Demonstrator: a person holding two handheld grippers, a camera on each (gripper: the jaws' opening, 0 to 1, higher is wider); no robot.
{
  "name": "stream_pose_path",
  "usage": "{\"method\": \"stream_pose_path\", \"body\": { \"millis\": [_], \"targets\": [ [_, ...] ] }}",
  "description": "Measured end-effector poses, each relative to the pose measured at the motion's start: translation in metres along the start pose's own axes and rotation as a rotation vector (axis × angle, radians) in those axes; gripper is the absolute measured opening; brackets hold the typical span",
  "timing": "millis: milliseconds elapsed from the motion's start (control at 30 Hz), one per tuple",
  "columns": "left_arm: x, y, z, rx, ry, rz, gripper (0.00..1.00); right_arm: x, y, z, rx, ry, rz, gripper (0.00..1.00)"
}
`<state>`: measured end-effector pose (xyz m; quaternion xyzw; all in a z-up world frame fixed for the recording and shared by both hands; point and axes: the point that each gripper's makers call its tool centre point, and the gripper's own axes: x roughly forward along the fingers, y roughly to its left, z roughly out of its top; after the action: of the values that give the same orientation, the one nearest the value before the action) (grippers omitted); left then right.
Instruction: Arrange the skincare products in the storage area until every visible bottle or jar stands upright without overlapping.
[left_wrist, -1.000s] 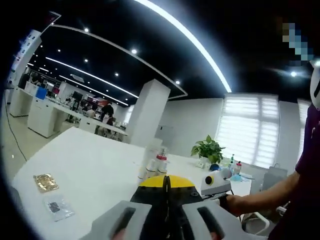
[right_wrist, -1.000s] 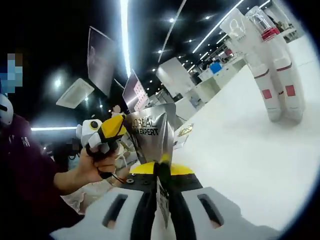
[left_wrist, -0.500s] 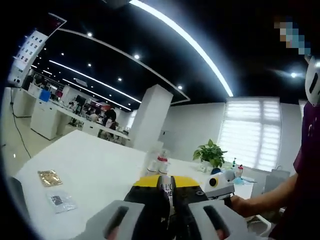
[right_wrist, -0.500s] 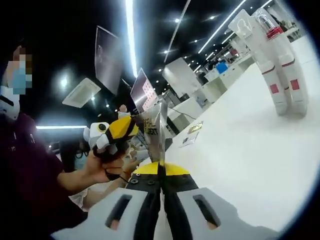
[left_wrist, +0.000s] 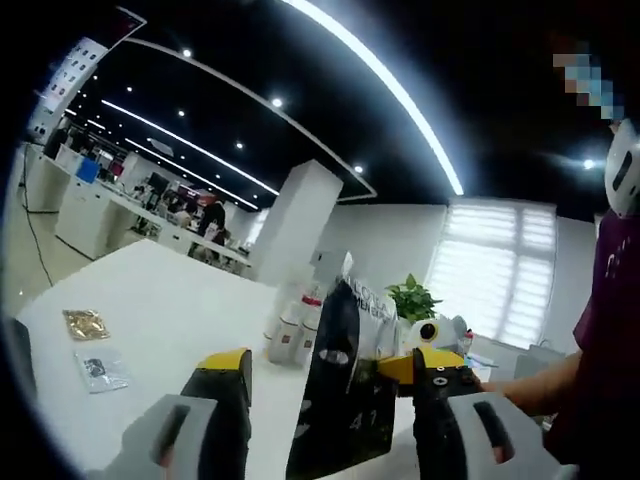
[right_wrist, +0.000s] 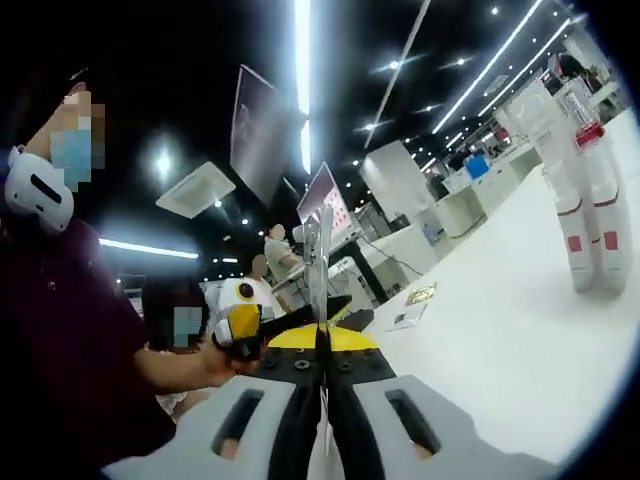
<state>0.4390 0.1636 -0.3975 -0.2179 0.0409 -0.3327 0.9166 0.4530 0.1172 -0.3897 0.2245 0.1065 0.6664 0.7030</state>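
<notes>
Between the parted jaws of the left gripper (left_wrist: 330, 420) hangs a silver sachet (left_wrist: 345, 385), pinched edge-on by the clenched right gripper (right_wrist: 322, 345); it should be set upright clear of the white bottles (right_wrist: 585, 215).

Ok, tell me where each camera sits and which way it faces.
Left gripper view: rides the open left gripper, facing along the white table to the bottles; a sleeve at right.
Right gripper view: rides the right gripper, shut on the sachet, facing the person.
Shared: sachet, bottles, table.
</notes>
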Motion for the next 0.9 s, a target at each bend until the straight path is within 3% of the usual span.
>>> {"method": "stream_pose_path", "body": {
  "millis": [33, 133, 367, 433, 600, 800, 900],
  "targets": [
    [0.0, -0.003, -0.006, 0.008, 0.031, -0.014, 0.62, 0.0, 0.002, 0.006, -0.002, -0.016, 0.008, 0.0],
    [0.0, -0.006, -0.013, 0.024, 0.046, -0.035, 0.44, 0.0, 0.005, 0.023, 0.008, -0.067, 0.026, 0.0],
    [-0.004, -0.014, -0.006, 0.024, 0.003, -0.071, 0.02, 0.004, 0.011, 0.036, -0.011, -0.079, 0.035, 0.0],
    [-0.003, -0.016, -0.004, 0.035, -0.005, -0.074, 0.01, 0.005, 0.011, 0.037, -0.017, -0.081, 0.031, 0.0],
    [-0.005, -0.013, 0.002, -0.046, -0.053, -0.058, 0.0, 0.012, 0.012, 0.04, -0.029, -0.094, 0.006, 0.0],
    [-0.009, -0.015, 0.009, -0.132, -0.131, -0.067, 0.0, 0.013, 0.016, 0.044, -0.003, -0.129, 0.037, 0.0],
    [-0.012, -0.018, 0.015, -0.156, -0.163, -0.085, 0.0, 0.013, 0.016, 0.039, 0.01, -0.124, 0.038, 0.06]
  ]
}}
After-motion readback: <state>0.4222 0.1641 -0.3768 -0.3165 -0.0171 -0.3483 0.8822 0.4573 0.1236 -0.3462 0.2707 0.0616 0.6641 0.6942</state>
